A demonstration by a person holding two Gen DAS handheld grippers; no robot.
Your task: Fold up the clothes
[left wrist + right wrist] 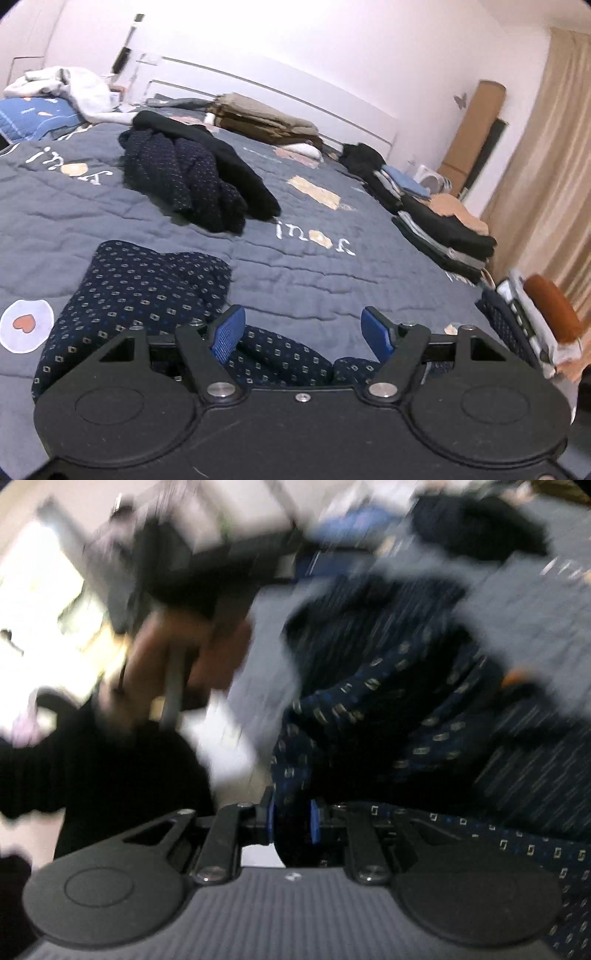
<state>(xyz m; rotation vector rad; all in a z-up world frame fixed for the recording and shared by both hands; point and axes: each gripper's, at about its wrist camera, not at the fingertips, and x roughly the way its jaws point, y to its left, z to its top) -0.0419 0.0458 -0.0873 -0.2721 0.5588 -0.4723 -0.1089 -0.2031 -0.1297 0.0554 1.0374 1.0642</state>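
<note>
Status of work. The navy patterned garment (147, 295) lies crumpled on the grey quilt (332, 266) at the near edge of the bed, directly ahead of and under the left gripper (301, 334). It is not yet folded flat; no clean fold line is visible in it. The left gripper's blue pads (229, 332) stand apart with nothing pressed between them, only cloth lying beneath.

The right gripper (293, 821) is clenched on a bunched edge of the same navy patterned garment (388, 686); the fabric runs up from between its pads. The right wrist view is heavily smeared, so the exact part seized (a hem or a sleeve, probably) cannot be determined. A hand (173, 653) gripping the other tool's handle is visible beyond it.

Completed work. Two stacks of folded clothes (443, 229) line the far-right edge of the bed, and one folded tan pile (266, 118) sits near the headboard.

Remaining work. One dark unfolded heap (195, 177) lies mid-bed, apparently more than one garment tangled together. One pale bundle (70, 88) rests at the far-left corner; whether it belongs to the job is unclear.

Count:
- Garments in hand: one.
- Unfolded heaps: one, possibly two.
- Folded piles: three.
- Grippers: two.
</note>
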